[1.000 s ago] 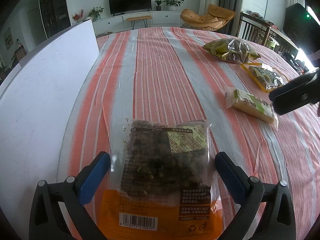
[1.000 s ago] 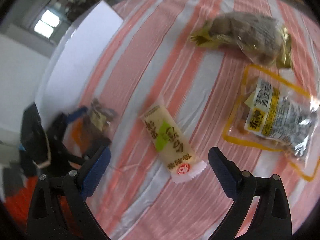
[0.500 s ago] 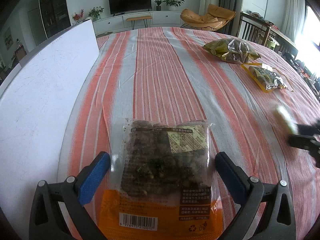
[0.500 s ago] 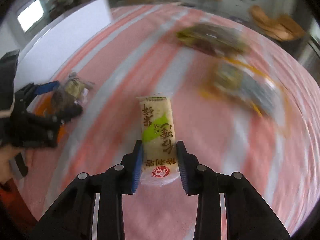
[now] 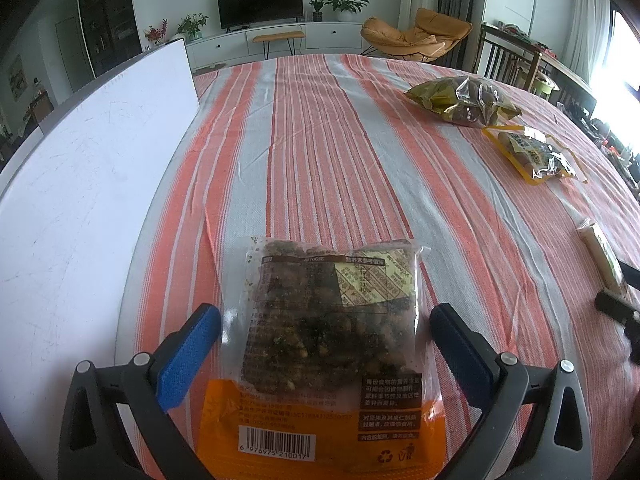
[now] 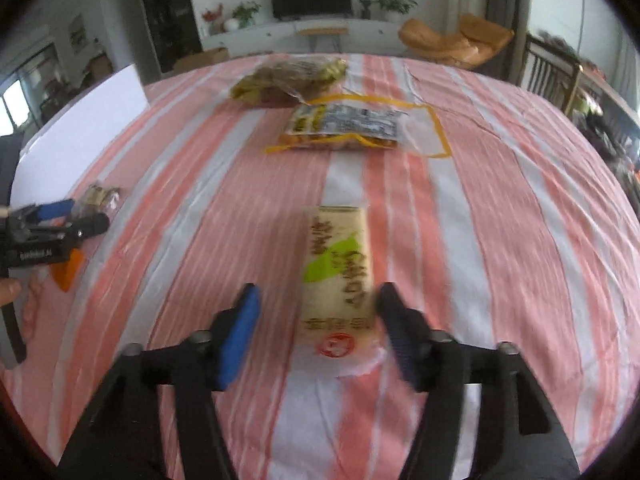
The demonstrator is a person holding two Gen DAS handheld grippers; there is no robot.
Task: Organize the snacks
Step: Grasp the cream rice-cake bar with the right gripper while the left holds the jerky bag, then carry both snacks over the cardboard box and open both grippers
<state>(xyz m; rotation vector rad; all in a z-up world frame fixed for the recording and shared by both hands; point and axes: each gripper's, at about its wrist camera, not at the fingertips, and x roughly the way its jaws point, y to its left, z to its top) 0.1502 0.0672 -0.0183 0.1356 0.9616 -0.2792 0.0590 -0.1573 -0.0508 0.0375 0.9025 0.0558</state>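
At the lower centre of the right wrist view, our right claw (image 6: 316,332), jaws just spreading, frees the cream-and-green wrapped snack bar (image 6: 338,280) onto the striped worktop (image 6: 500,208); we should withdraw straight, without dragging it.

Both tools, left tool (image 5: 325,350) and right tool (image 6: 318,330), are black frames with silver screws and blue pads (image 5: 188,354).

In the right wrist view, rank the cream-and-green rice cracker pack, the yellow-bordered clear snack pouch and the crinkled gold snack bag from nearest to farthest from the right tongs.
1. Cream-and-green rice cracker pack: lying between the open right tongs.
2. Yellow-bordered clear snack pouch: mid-table, straight ahead.
3. Crinkled gold snack bag: behind the pouch, slightly left, near the table's far edge.
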